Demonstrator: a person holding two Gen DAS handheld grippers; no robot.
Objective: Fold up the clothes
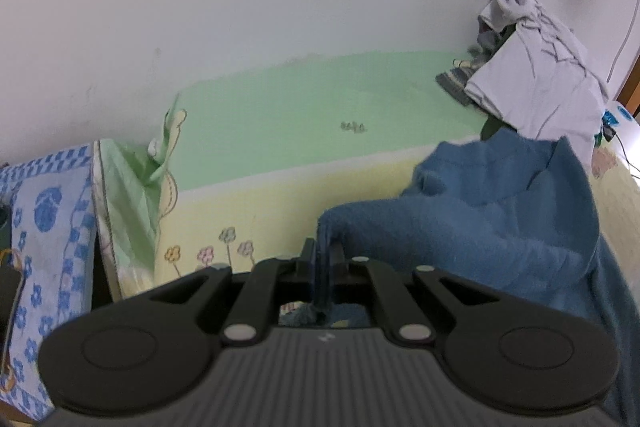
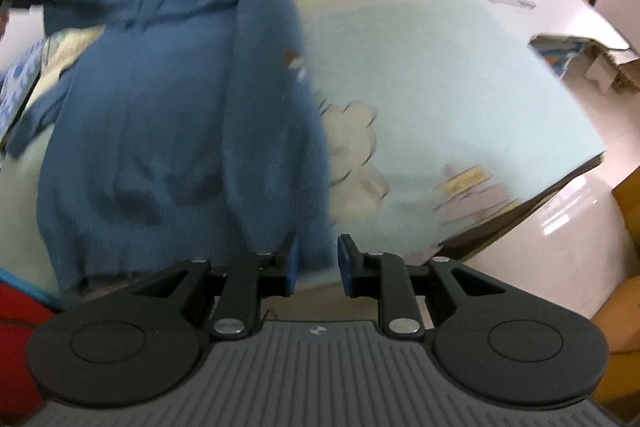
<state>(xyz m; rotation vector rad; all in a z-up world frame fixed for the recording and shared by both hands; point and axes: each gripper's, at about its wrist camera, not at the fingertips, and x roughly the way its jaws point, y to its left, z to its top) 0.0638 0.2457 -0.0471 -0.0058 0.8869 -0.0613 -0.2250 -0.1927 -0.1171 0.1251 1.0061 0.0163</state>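
In the left wrist view, the left gripper [image 1: 323,259] is seen closed tight, and a narrow edge of the blue fleece sweater [image 1: 500,223] is pinched between its black fingers [image 1: 307,255]. From the jaws the cloth rises and runs away toward 2 o'clock, where its collar opening is turned to the far side.

In the right wrist view, the right gripper [image 2: 318,263] stands with a clear gap between its blue pads [image 2: 292,263]; nothing is held, and the lower hem of the sweater [image 2: 180,131] is just before the left pad. Here the garment is laid on the bed with its long axis from 6 o'clock to 12 o'clock, the hem near and the shoulders far. Its far left corner is stretched toward 10 o'clock. This whole length is given only by the right view, which is blurred; the grip on the edge is shown only by the left view.

The surface is a pastel bed sheet with cartoon prints [image 2: 440,75], green and yellow in the left view. At 9 o'clock there, a blue and white patterned towel [image 1: 48,227] is hung. At 1 o'clock, a heap of white and grey clothes [image 1: 536,75] is lying against the white wall [image 1: 240,7]. In the right view, a glossy pale floor [image 2: 560,227] and cardboard boxes [image 2: 600,67] are seen at 3 o'clock.
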